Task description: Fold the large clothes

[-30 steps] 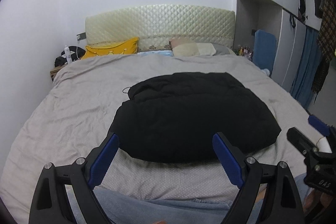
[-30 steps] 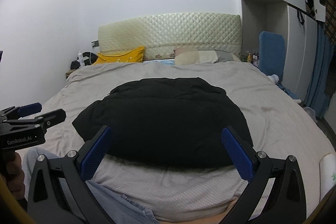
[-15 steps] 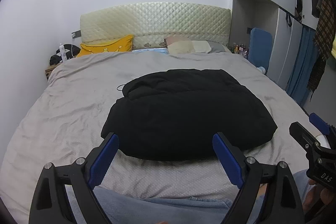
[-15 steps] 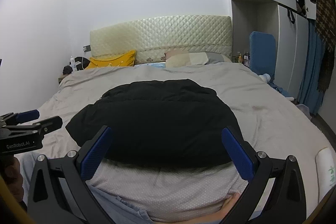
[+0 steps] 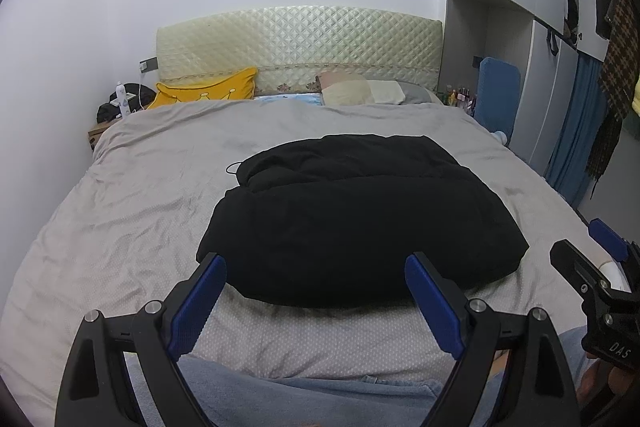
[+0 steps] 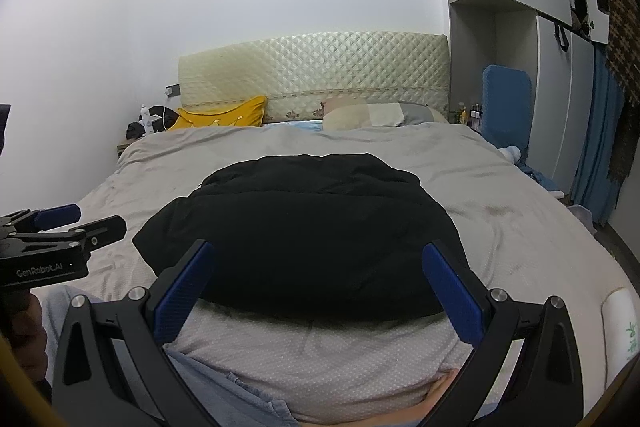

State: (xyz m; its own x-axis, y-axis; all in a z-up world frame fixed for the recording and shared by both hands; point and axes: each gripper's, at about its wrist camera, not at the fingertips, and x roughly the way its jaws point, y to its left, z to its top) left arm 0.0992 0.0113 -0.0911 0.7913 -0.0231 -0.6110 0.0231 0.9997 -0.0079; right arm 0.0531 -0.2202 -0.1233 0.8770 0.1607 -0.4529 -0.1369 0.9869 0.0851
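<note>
A black padded jacket [image 5: 352, 219] lies folded in a thick bundle on the grey bedspread [image 5: 132, 211]; it also shows in the right wrist view [image 6: 312, 235]. My left gripper [image 5: 316, 299] is open and empty, held above the bed's near edge in front of the jacket. My right gripper [image 6: 316, 287] is open and empty, also at the near edge just short of the jacket. Each gripper shows at the side of the other's view: the right gripper [image 5: 600, 279] and the left gripper [image 6: 56, 239].
A quilted headboard [image 5: 300, 47], a yellow pillow [image 5: 208, 93] and pale pillows [image 5: 360, 93] are at the far end. A nightstand with clutter [image 5: 116, 107] is far left. Wardrobes [image 5: 560, 75], hanging clothes and a blue cushion [image 5: 498, 95] line the right side.
Both grippers have drawn back and tilted up a little, so the jacket sits lower and farther in view. The jacket has not moved. Both stay open.
</note>
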